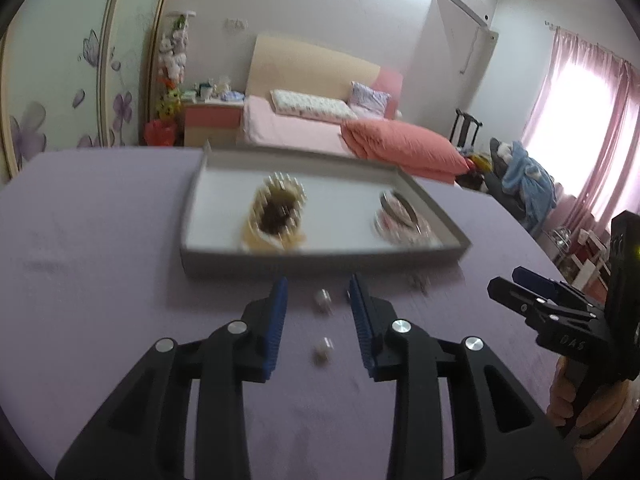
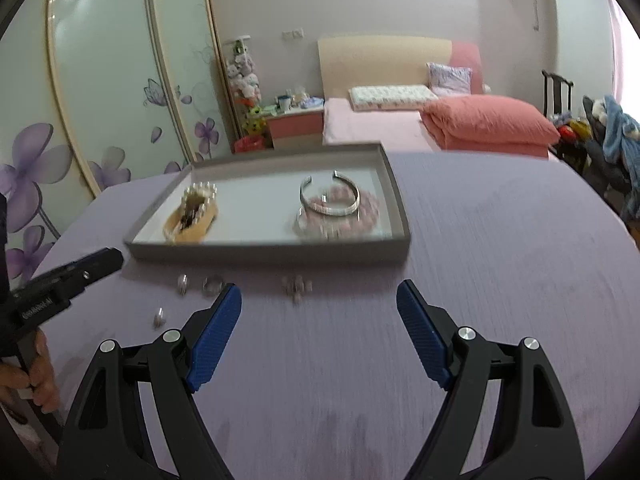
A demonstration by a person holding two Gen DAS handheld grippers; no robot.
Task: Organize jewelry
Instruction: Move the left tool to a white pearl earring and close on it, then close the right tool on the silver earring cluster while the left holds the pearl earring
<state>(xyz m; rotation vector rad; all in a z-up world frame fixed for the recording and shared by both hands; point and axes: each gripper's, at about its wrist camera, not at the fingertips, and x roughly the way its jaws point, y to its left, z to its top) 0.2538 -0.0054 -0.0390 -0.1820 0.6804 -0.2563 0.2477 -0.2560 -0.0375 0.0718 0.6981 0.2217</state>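
A grey tray (image 1: 320, 258) (image 2: 264, 250) lies on the purple tablecloth. It holds a pearl-edged hair clip (image 1: 276, 208) (image 2: 194, 212), a silver bangle (image 2: 330, 196) and a pink bead bracelet (image 2: 360, 220). Three small rings (image 2: 183, 283) (image 2: 212, 285) (image 2: 159, 317) and a blurred pink trinket (image 2: 296, 286) lie loose on the cloth in front of the tray. My left gripper (image 1: 318, 294) is open low over the cloth; one ring (image 1: 323, 300) lies between its fingertips, untouched, and another ring (image 1: 322, 350) lies nearer the camera. My right gripper (image 2: 319, 290) stands wide open and empty, the trinket just ahead of it.
The purple cloth (image 2: 480, 240) runs wide to the right of the tray. A hand (image 2: 40, 376) holds the left tool at the left edge of the right wrist view. Behind the table are a bed (image 2: 380, 128), a flowered wardrobe (image 2: 100, 100) and a chair with clothes (image 2: 612, 136).
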